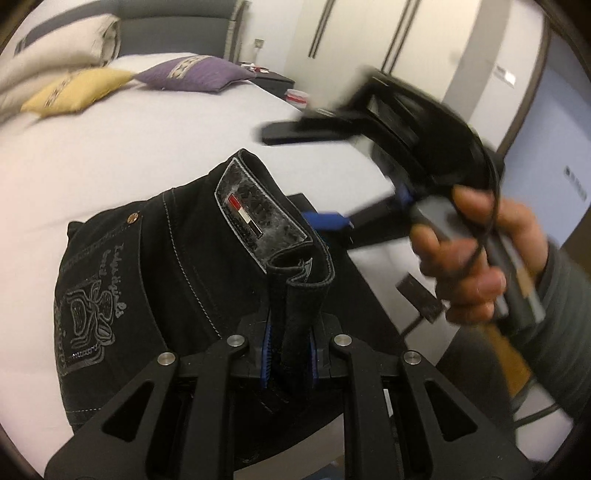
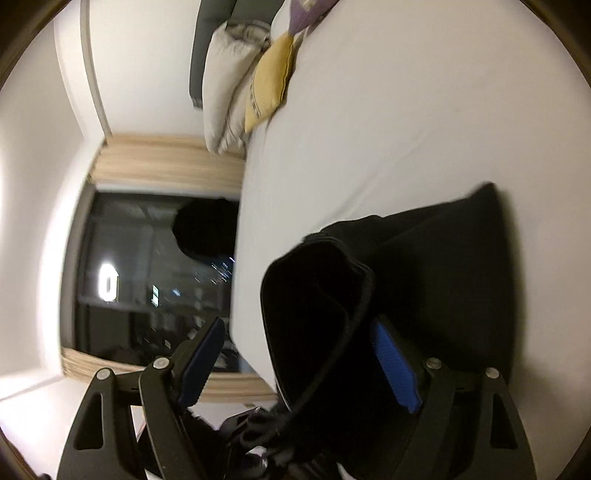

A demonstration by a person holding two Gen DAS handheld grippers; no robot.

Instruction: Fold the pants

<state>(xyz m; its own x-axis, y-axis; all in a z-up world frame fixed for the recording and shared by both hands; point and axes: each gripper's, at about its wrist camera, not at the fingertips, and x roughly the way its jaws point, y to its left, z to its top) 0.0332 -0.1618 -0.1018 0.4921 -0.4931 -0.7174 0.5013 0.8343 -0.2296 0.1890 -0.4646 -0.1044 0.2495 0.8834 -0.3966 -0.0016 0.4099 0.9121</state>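
Observation:
Black jeans (image 1: 155, 280) with a grey embroidered back pocket and a leather waist patch lie folded on the white bed (image 1: 122, 155). My left gripper (image 1: 290, 358) is shut on the waistband end of the jeans. In the left wrist view my right gripper (image 1: 334, 221) is held in a hand to the right, blurred, its blue pads spread wide at the jeans' right edge. In the right wrist view my right gripper (image 2: 303, 365) is open, with a thick black fold of the jeans (image 2: 388, 295) lying between its blue pads (image 2: 395, 365).
A yellow pillow (image 1: 74, 92), a purple pillow (image 1: 192, 75) and a white pillow (image 1: 55, 48) lie at the head of the bed. A dark nightstand (image 1: 273, 79) and wardrobe doors (image 1: 369, 33) stand behind. A dark window (image 2: 155, 277) shows beside the bed (image 2: 406, 129).

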